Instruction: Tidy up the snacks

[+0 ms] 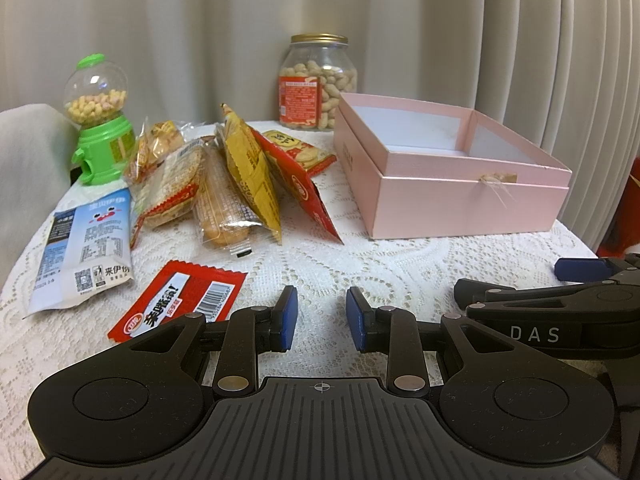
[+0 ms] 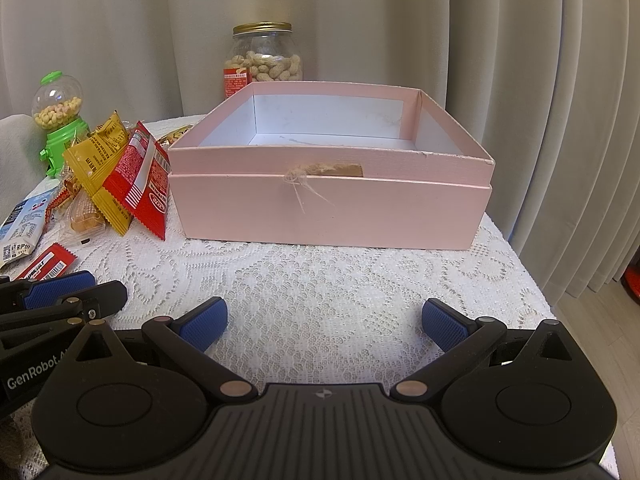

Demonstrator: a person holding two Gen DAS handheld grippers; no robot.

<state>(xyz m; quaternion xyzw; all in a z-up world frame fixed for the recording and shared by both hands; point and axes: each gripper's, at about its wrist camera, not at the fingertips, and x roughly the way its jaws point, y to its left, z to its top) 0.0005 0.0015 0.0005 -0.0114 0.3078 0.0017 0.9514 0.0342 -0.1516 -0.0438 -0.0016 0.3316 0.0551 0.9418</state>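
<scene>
Pale curtains hang behind a bench spread with white lace. By its far right edge sits an open pink box, nothing inside, with a peanut jar behind it at the far edge. Toward the left edge lie the snack packets in a loose heap, a green candy dispenser past them, a blue-white pouch and a red sachet nearer. Left tongs hover slightly parted, pinching nothing; right tongs stand wide apart, nothing between them.
</scene>
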